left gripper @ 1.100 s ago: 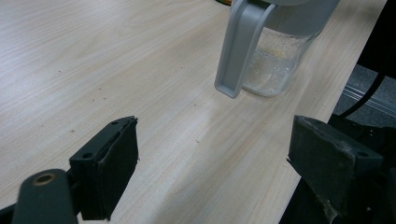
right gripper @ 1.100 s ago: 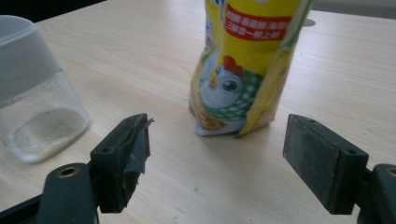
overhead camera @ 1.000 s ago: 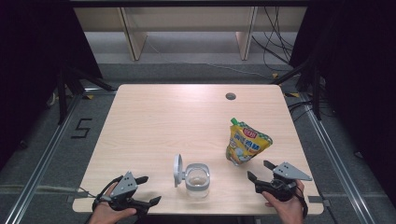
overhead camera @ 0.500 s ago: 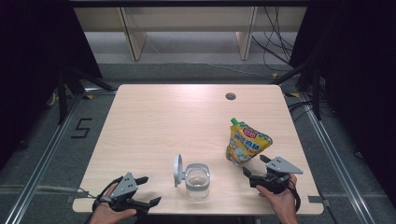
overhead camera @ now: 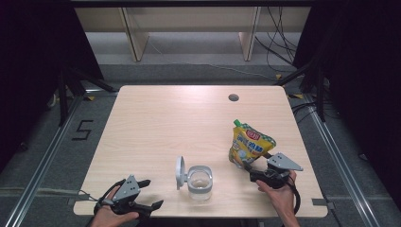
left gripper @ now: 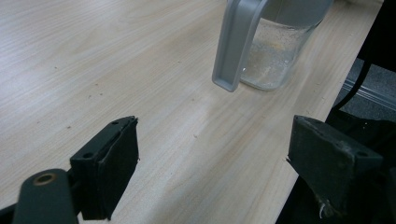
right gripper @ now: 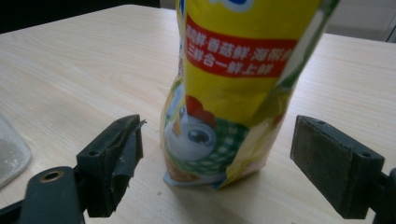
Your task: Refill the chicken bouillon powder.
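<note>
From the high view, a yellow pouch [overhead camera: 250, 144] stands upright at the right of the desk [overhead camera: 179, 123], the right tool [overhead camera: 257, 172] just before its base. A clear jar [overhead camera: 199, 182] with its grey lid [overhead camera: 180, 171] swung open stands near the front edge, and the left tool [overhead camera: 150, 195] rests spread at the front left corner.

In the left gripper view, the jar [left gripper: 275, 51] holds a thin pale residue.

In the right gripper view, the right tool [right gripper: 217, 158] is released, its jaws flanking the pouch [right gripper: 229, 84] without touching it.

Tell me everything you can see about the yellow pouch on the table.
The yellow pouch is a glossy, soft-looking stand-up bag with a green spout cap on top, a red band of white characters and a cartoon chicken over green checks. It stands upright but creased on the table, near the right edge. The right hand-held gripper is open, its jaws on either side of the base, not touching.
</note>
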Action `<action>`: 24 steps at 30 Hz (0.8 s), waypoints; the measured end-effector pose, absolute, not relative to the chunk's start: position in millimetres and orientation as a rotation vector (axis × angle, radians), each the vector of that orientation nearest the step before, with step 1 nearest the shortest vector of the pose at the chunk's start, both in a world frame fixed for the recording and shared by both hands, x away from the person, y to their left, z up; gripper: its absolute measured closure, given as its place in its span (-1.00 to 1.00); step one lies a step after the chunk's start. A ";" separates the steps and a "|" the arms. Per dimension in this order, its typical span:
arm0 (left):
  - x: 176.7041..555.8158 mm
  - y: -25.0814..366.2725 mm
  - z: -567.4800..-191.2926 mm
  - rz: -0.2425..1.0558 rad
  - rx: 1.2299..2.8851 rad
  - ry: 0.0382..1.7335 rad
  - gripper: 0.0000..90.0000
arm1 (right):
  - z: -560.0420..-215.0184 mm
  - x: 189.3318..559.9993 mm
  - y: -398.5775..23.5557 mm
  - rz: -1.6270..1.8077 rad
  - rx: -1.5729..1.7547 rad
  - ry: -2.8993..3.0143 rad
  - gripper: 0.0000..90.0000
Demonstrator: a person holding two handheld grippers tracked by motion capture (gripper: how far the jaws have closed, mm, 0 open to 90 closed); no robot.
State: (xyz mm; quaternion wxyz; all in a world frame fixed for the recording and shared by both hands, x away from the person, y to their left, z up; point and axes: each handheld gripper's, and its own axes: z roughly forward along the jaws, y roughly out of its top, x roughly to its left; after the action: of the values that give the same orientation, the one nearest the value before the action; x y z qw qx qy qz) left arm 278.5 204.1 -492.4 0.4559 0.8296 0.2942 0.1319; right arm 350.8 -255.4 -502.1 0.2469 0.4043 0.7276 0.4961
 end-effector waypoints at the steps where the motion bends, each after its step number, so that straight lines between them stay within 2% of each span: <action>1: 278.3 203.3 -493.0 0.311 2.037 0.738 -0.65 | -501.9 351.8 -254.1 1.342 1.085 1.971 -0.57; 9: 277.5 203.0 -493.4 0.309 2.025 0.758 -0.65 | -504.8 359.6 -247.9 1.389 1.096 1.925 -0.47; 24: 277.8 203.3 -493.2 0.290 2.033 0.761 -0.65 | -508.2 373.6 -246.7 1.378 1.029 1.881 -0.43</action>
State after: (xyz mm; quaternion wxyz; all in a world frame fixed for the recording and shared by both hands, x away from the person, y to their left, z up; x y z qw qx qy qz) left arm 277.8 203.3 -493.2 0.4579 0.8252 0.3088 0.1179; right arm 373.6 -246.7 -508.2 0.2922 0.3861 0.7059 0.5169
